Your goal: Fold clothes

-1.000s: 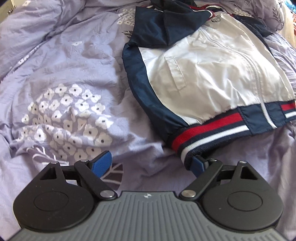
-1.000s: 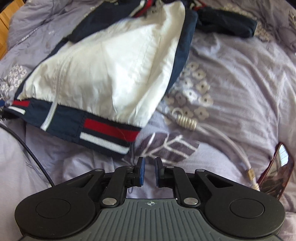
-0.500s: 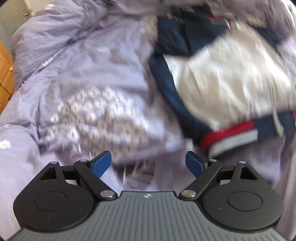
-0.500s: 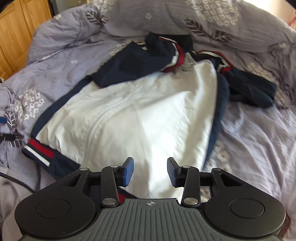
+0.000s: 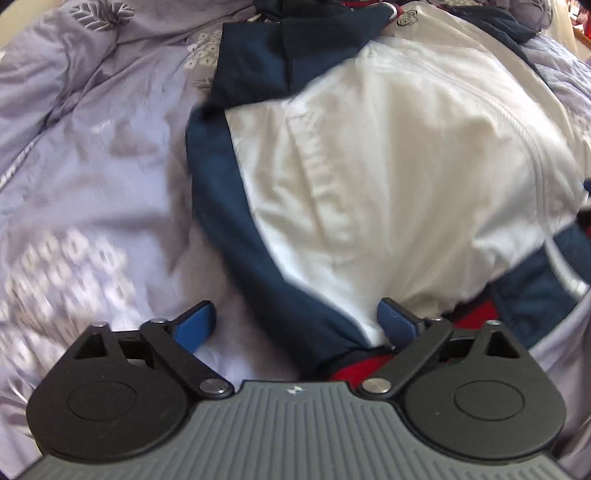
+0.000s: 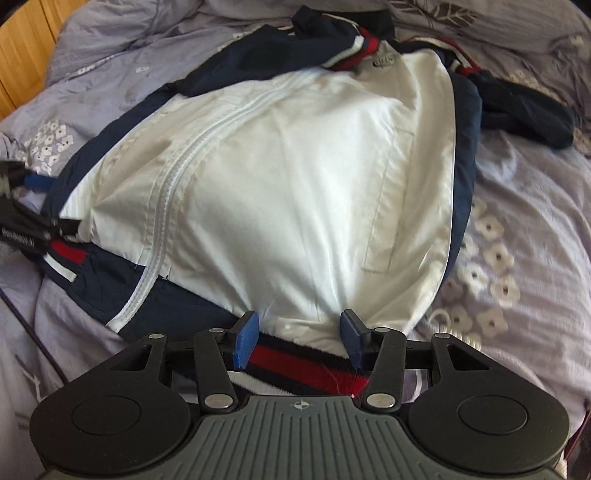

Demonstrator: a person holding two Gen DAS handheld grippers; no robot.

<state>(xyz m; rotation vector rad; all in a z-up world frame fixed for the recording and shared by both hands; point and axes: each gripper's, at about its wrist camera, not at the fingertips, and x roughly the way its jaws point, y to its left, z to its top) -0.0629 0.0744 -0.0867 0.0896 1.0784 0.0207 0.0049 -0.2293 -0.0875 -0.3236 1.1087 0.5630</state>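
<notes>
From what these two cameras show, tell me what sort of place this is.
Most likely a bedroom: the jacket lies on a rumpled lilac duvet with a flower print, a matching pillow sits behind it, and wooden furniture stands at the bed's edge.

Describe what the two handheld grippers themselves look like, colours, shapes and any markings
Left gripper and right gripper look alike: ribbed grey body with a small round emblem, two black rounded housings with circular discs, black linkage arms on silver rivets, and blue ridged finger pads. No hands, sleeves or cables show.
</notes>
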